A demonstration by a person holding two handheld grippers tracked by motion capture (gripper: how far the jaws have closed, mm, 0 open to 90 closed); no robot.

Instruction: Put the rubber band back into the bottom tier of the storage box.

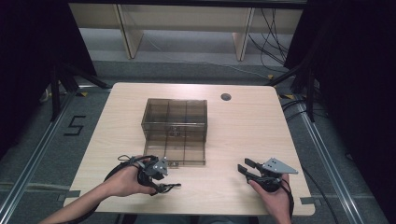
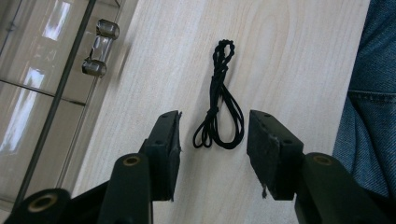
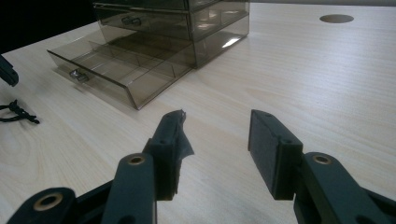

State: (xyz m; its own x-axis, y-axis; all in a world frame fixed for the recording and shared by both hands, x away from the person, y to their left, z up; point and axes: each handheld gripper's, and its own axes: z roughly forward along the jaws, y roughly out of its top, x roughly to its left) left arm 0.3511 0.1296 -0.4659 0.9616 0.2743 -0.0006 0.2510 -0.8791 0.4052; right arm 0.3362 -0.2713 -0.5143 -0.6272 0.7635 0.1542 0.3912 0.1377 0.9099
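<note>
The left gripper stands part open astride the black cord, whose long axis runs straight ahead along the jaws on the table, untouched, while the farther right gripper waits wide, empty.

Just one sign readable: a black "5" marked on the grey floor, left of the bench. Faint dark marks on the clear drawer box front, too blurred to read.
</note>
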